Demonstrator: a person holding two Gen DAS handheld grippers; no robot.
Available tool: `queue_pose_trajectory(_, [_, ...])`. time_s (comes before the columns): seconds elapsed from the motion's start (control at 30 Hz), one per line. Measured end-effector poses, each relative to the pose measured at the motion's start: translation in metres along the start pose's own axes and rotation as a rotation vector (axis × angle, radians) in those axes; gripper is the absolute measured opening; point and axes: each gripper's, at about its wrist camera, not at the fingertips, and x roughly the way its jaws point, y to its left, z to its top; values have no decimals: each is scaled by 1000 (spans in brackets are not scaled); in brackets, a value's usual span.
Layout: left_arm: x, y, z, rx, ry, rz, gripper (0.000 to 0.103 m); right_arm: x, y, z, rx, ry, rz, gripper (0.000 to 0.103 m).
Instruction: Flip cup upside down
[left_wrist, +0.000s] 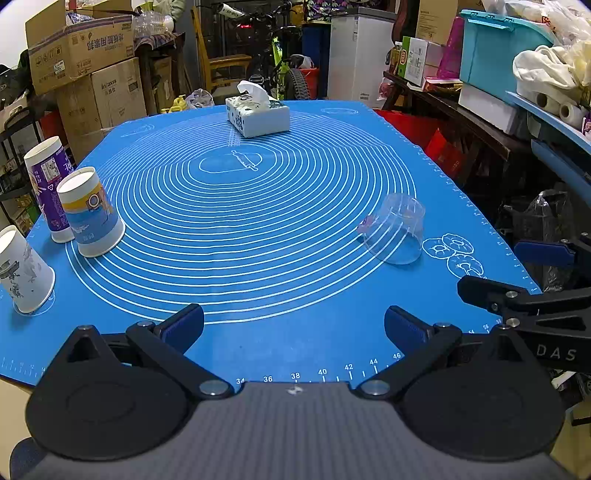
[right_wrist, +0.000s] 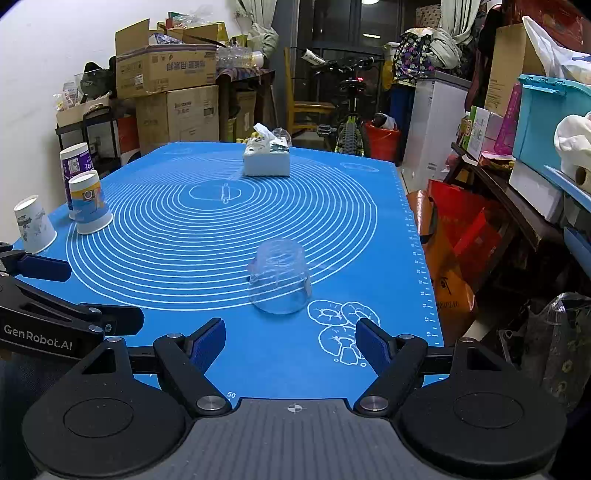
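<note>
A clear plastic cup (right_wrist: 279, 280) stands upside down, mouth down, on the blue mat (right_wrist: 229, 229) near its right side; it also shows in the left wrist view (left_wrist: 395, 234). My right gripper (right_wrist: 291, 345) is open and empty, a short way in front of the cup. My left gripper (left_wrist: 293, 328) is open and empty over the mat's near edge, left of the cup. The right gripper's fingers (left_wrist: 487, 291) show at the right in the left wrist view, and the left gripper's fingers (right_wrist: 44, 267) at the left in the right wrist view.
Three paper cups stand upside down at the mat's left edge: purple (left_wrist: 50, 181), yellow-blue (left_wrist: 92, 214), white (left_wrist: 24, 271). A tissue box (left_wrist: 258, 114) sits at the far end. Cluttered shelves and bags (right_wrist: 517, 206) line the right side; boxes (right_wrist: 166, 74) are stacked behind.
</note>
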Motion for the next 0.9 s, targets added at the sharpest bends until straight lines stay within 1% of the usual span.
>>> queue_pose_trajectory(0.9, [2, 0, -2, 1, 11, -9, 103, 1, -2, -2, 1, 15, 0, 81])
